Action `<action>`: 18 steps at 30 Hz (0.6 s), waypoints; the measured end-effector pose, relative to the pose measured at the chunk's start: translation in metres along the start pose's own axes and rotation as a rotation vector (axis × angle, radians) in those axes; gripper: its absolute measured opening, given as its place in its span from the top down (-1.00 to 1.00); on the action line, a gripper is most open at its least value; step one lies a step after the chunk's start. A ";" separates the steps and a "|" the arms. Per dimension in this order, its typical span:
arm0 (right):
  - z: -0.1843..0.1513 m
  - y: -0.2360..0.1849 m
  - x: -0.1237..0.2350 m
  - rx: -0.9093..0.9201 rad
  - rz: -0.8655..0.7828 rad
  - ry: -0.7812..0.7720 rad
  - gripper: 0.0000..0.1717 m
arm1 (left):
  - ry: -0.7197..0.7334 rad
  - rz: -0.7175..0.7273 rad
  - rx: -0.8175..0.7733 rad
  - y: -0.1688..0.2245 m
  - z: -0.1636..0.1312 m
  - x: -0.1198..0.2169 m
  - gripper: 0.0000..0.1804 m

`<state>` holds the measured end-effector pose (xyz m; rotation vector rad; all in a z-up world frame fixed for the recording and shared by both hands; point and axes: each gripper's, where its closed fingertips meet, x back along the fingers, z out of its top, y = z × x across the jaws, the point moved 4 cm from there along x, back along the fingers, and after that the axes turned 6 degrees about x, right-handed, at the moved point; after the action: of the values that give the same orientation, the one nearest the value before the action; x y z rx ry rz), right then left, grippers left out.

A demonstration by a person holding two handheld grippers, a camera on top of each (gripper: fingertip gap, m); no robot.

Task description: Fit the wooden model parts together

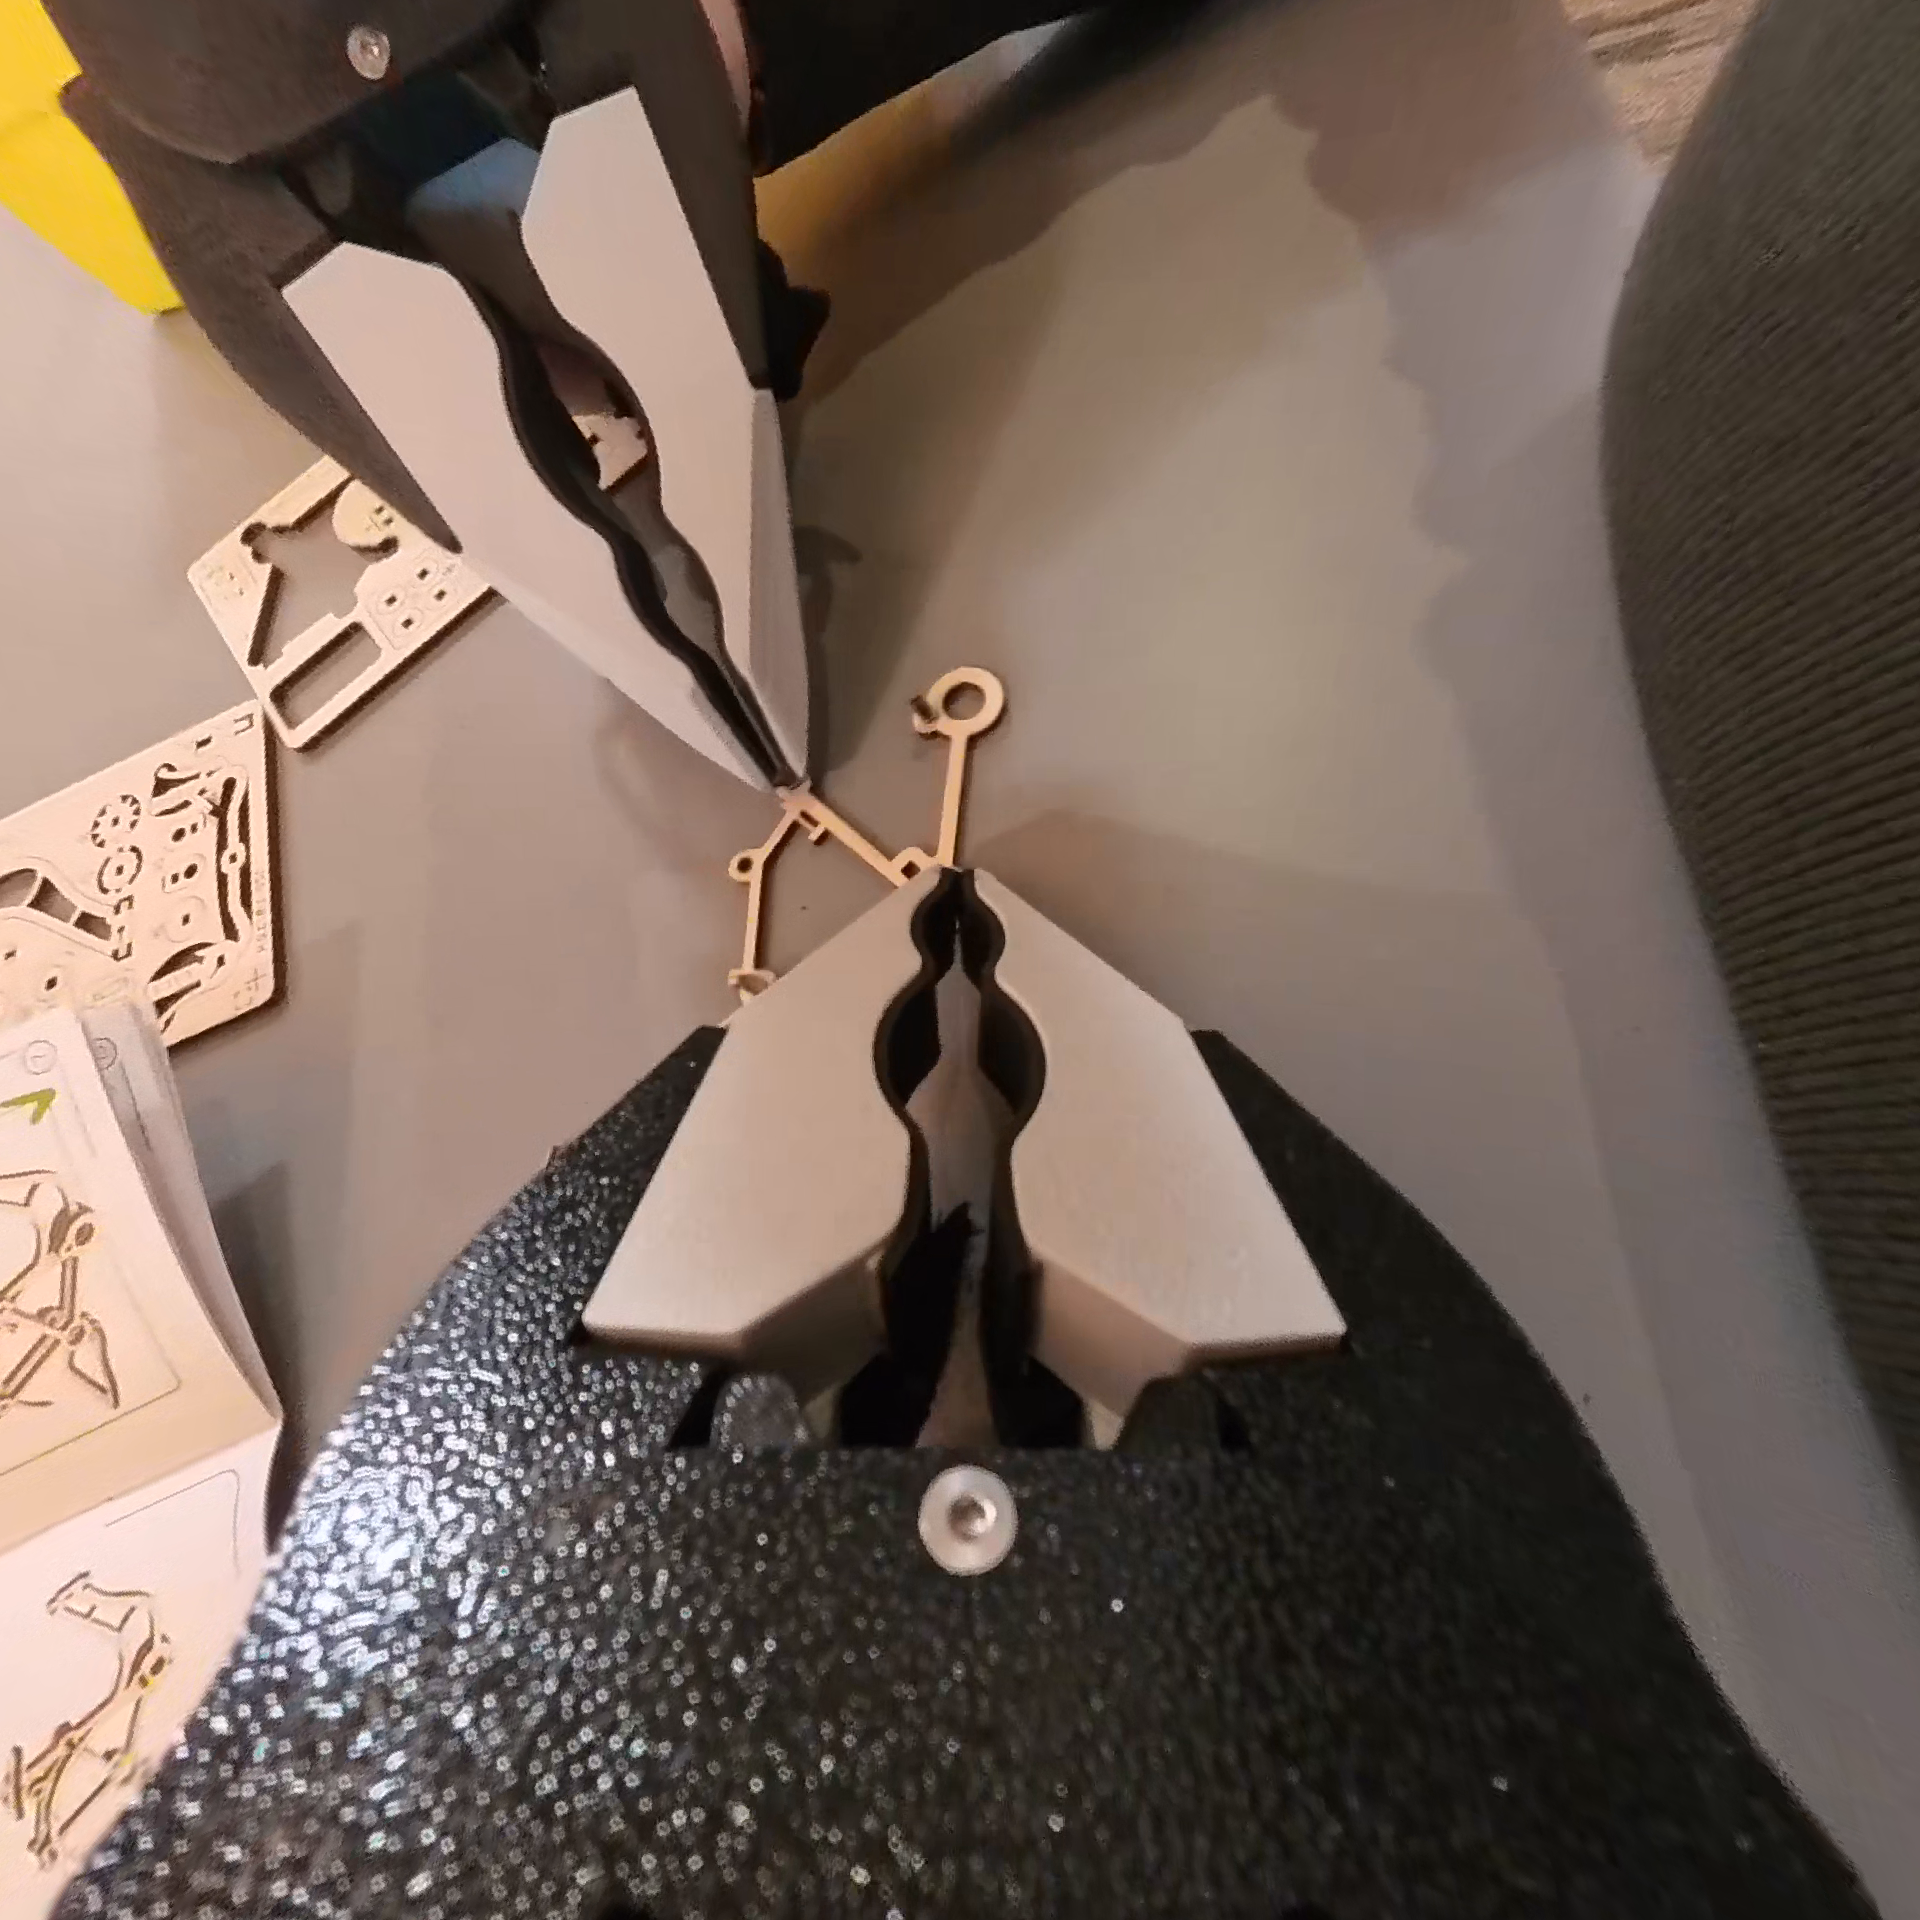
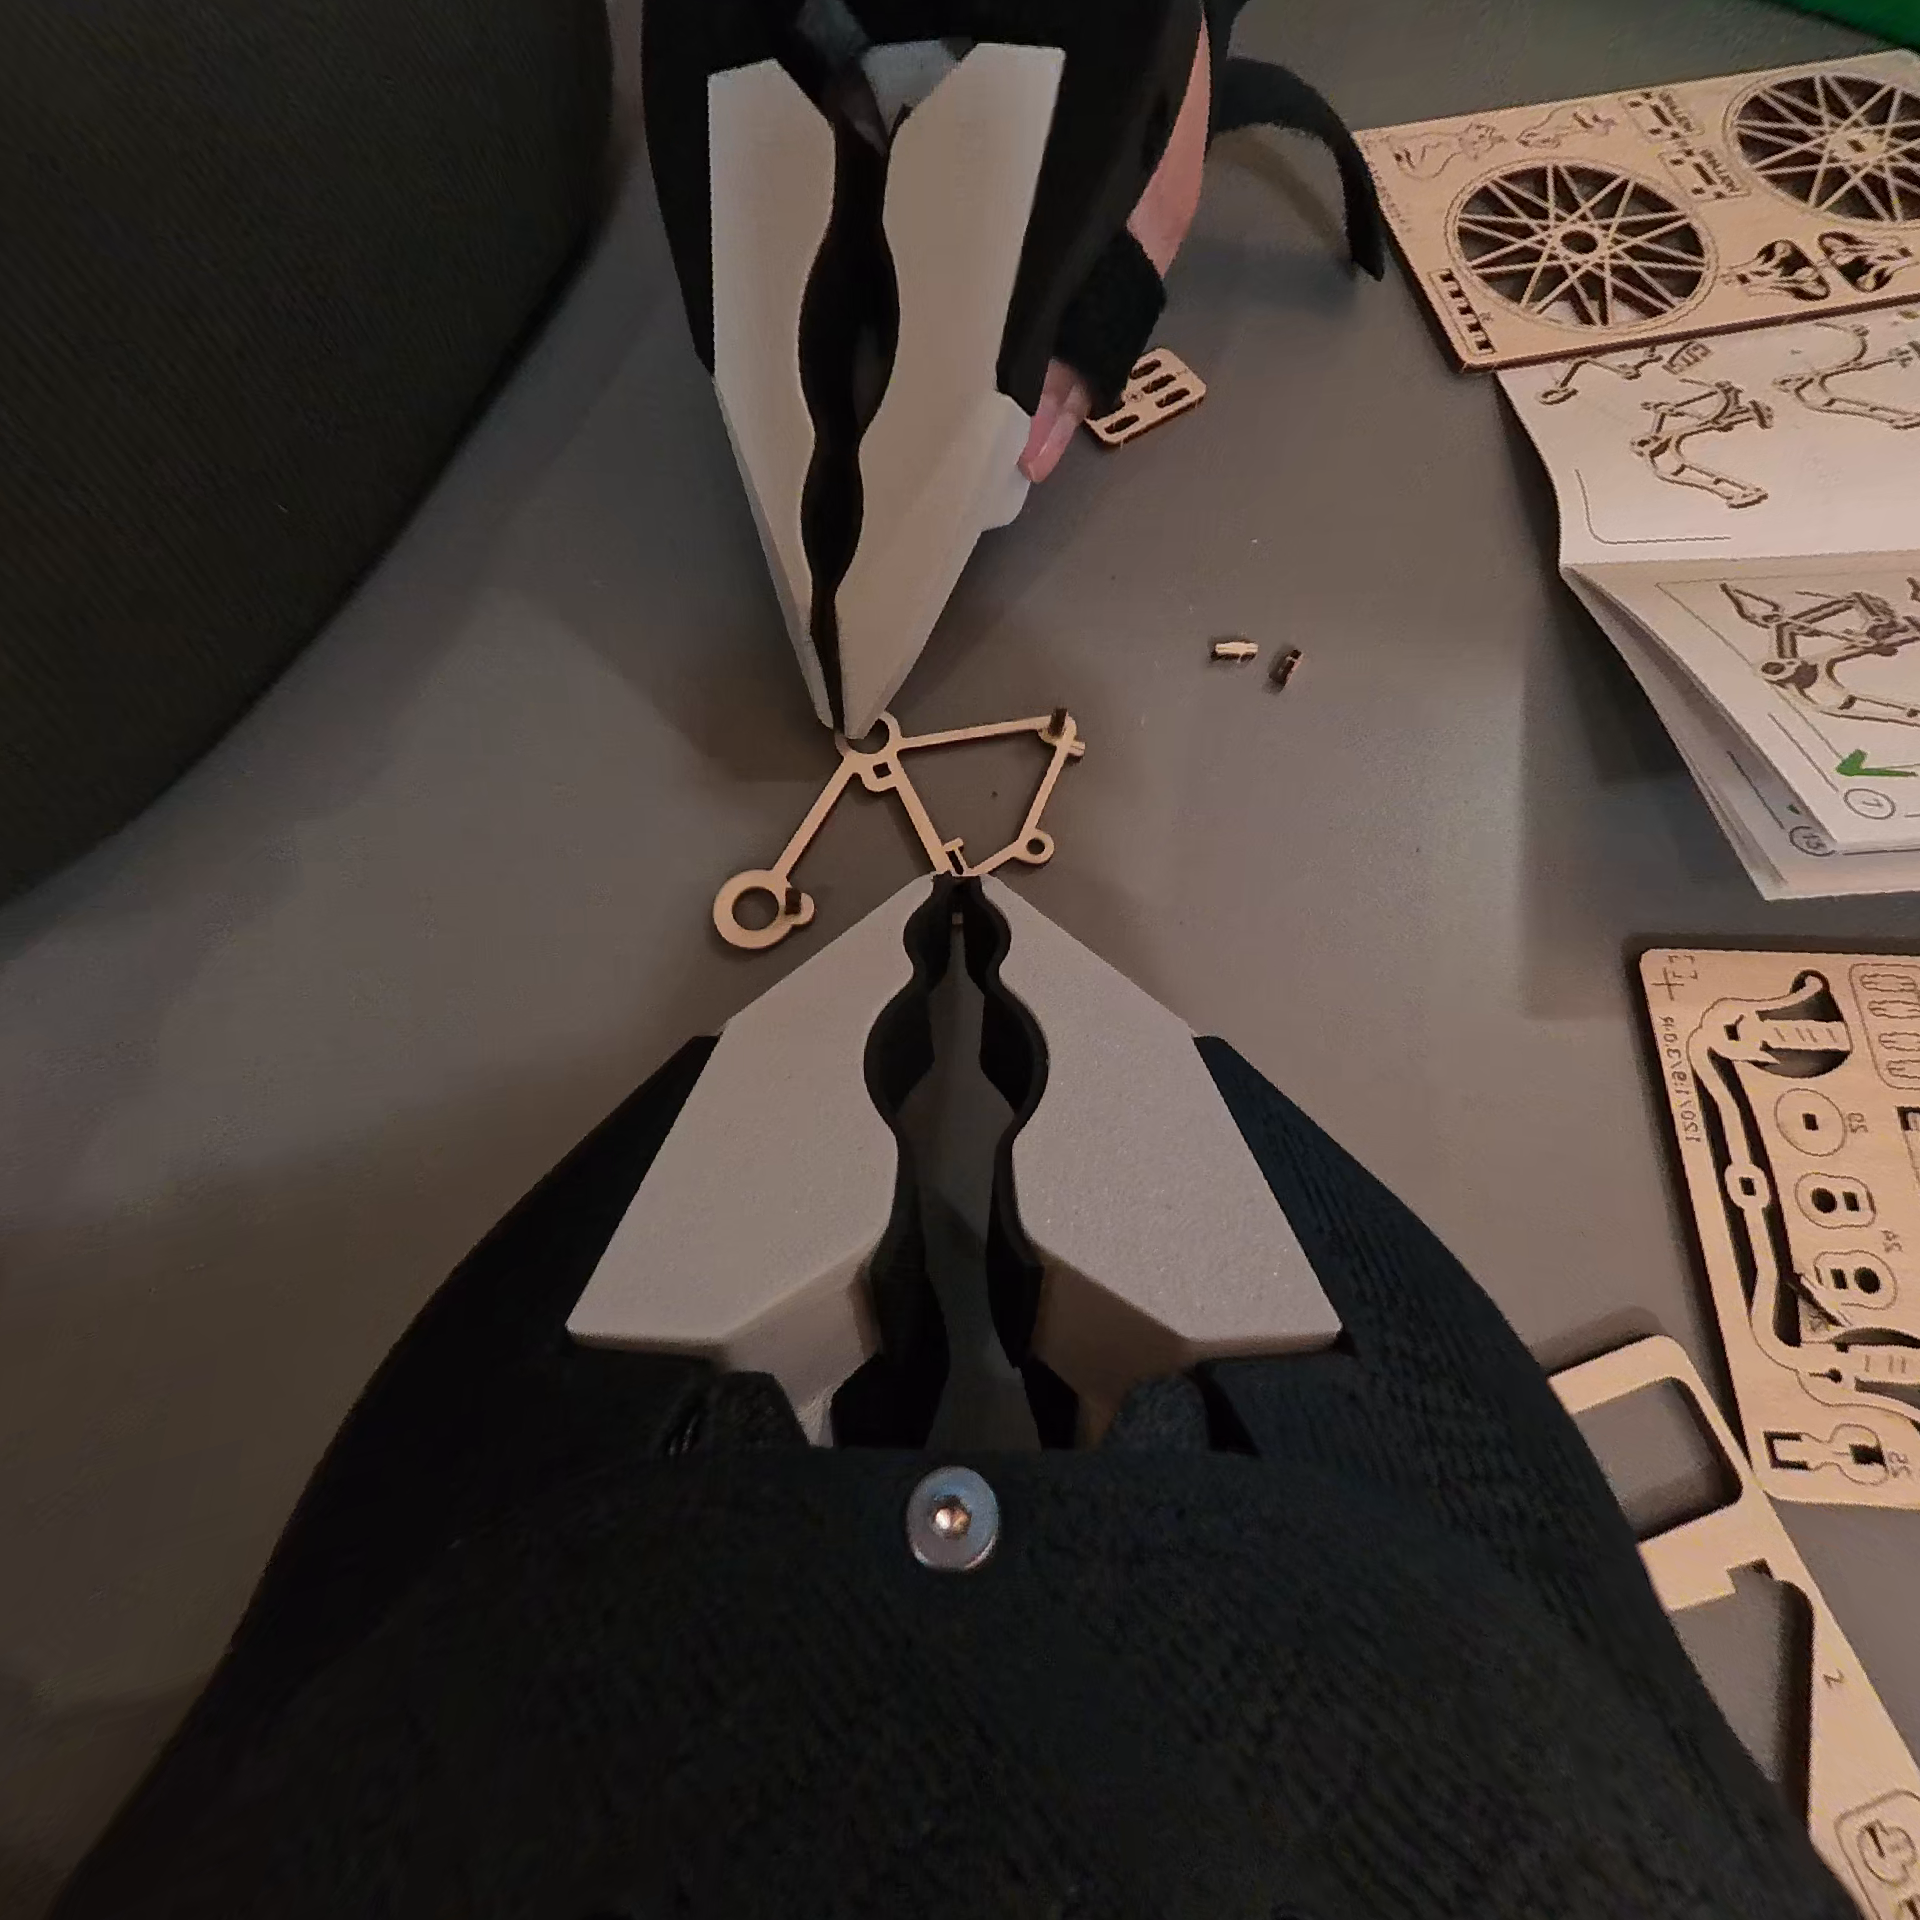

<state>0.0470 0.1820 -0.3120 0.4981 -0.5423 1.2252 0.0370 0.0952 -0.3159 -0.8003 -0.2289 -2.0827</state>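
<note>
Flat on the grey tabletop (image 2: pixel 1351 935), between the two grippers: a thin, pale, openwork wooden frame piece (image 2: pixel 977 732) of slim bars and small rings.

Longest bar running diagonally in the right wrist view, from a small ring at the far junction down and left to a large ring (image 2: pixel 753 909). Large ring pointing toward the near left, just beside the right gripper's left finger. From the left wrist view, the same bar (image 1: pixel 951 790) standing almost straight away, large ring (image 1: pixel 966 707) at the far end.

Right gripper (image 2: pixel 956 883) pressed together, pinching a small tab at the frame's near corner.

Left gripper (image 2: pixel 847 727) pressed together too, tips touching the small junction ring. Whether gripping it or only bearing on it, cannot tell.

Two tiny wooden pegs (image 2: pixel 1231 651) loose on the tabletop, well right of the frame.
</note>
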 end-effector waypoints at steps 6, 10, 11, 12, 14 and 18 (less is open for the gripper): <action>-0.002 -0.001 0.001 -0.031 0.016 0.008 0.98 | -0.002 0.005 -0.010 0.000 0.000 0.000 1.00; -0.003 -0.003 0.002 -0.035 0.002 0.003 0.99 | -0.001 -0.007 0.018 -0.001 0.000 0.000 1.00; -0.003 -0.004 0.002 -0.038 0.000 0.002 0.99 | 0.000 -0.014 0.029 -0.002 0.000 0.000 1.00; -0.003 -0.004 0.002 -0.039 -0.001 -0.001 0.98 | 0.001 -0.021 0.037 -0.002 0.000 0.000 1.00; -0.003 -0.004 0.002 -0.033 -0.001 -0.011 0.98 | 0.002 -0.025 0.043 -0.002 0.000 0.000 1.00; -0.003 -0.004 0.002 -0.034 -0.004 -0.004 0.98 | 0.002 -0.028 0.046 -0.002 0.000 0.000 1.00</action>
<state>0.0517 0.1846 -0.3134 0.4729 -0.5644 1.2098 0.0351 0.0966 -0.3158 -0.7718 -0.2868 -2.0965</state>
